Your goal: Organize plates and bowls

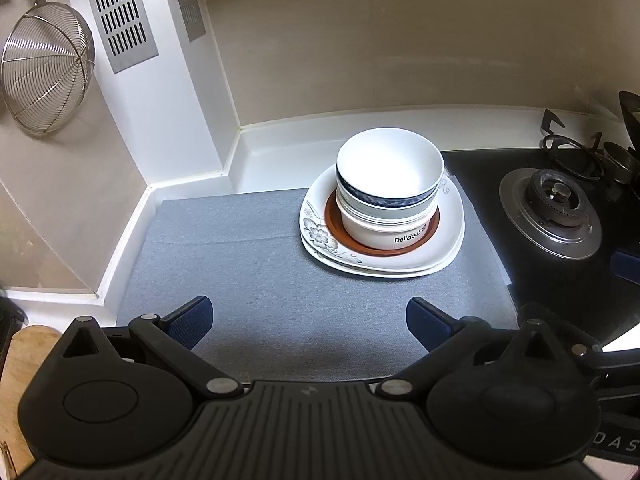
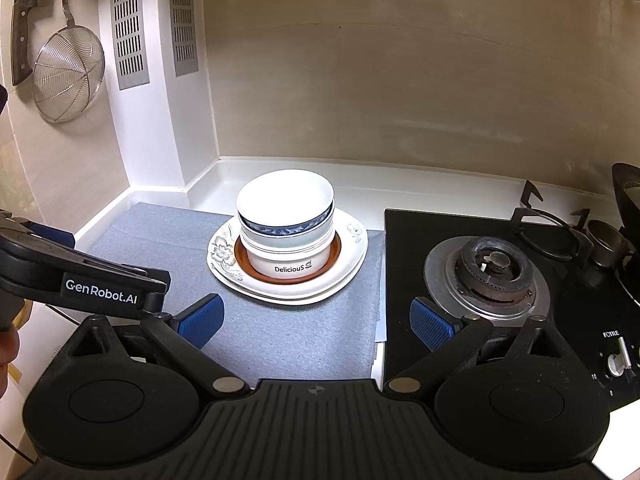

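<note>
Both sets of tongs wide open, nothing in either. Left gripper (image 1: 309, 322) hovering over bare grey mat (image 1: 248, 280), blue pads (image 1: 192, 320) spread well apart; right gripper (image 2: 316, 320) same deal, straddling the mat edge and the black stovetop (image 2: 460, 224).

Just beyond: everything already piled in one tower on the mat. Two floral plates (image 1: 316, 236) at the bottom, a brown saucer (image 1: 334, 226) on those, then the "Delicious" bowl (image 1: 384, 234), a pale bowl, and a blue-rimmed bowl (image 1: 390, 172) nested on top. Stack near the back counter, burner (image 2: 494, 272) off to the right, wire skimmer (image 1: 44, 76) hanging on the left wall.

Looks either basically done or about to get unstacked, hard to call. If splitting bowls from plates: probably best to pinch the top bowl's rim with one pad inside and one outside, lift straight up, and steady the lower bowls with the other gripper so they don't ride along. Glazed and slippery, so go slow. Plenty of free mat on the left for a second pile; would stay clear of the stove side.
</note>
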A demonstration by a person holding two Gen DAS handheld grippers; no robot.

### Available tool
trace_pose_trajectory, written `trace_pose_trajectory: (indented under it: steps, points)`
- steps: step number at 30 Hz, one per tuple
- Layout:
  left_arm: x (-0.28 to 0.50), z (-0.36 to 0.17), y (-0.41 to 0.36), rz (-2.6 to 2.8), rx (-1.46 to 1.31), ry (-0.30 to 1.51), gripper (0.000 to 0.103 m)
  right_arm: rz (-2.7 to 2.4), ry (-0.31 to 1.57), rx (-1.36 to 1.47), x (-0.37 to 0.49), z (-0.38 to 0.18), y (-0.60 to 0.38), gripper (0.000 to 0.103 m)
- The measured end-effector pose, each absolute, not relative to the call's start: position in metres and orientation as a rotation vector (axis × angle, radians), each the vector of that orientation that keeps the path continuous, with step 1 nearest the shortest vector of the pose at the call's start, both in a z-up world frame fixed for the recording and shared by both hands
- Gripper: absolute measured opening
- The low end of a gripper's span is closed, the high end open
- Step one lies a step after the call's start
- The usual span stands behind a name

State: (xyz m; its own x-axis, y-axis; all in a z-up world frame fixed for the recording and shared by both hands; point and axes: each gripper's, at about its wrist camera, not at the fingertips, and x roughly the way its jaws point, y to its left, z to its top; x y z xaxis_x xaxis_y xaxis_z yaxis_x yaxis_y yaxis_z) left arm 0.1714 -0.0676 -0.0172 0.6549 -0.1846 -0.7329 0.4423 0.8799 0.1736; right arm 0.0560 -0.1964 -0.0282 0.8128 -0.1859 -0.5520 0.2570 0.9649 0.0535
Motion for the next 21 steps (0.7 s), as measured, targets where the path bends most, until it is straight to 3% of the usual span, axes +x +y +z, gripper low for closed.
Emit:
trace_pose_trajectory:
  steps: [21]
  points:
    - [0.1687,-0.0163,-0.0745,-0.374,0.368,0.768,0.103,-0.243,0.573,0.129,0.0567,-0.0268,-0.2001,0.100]
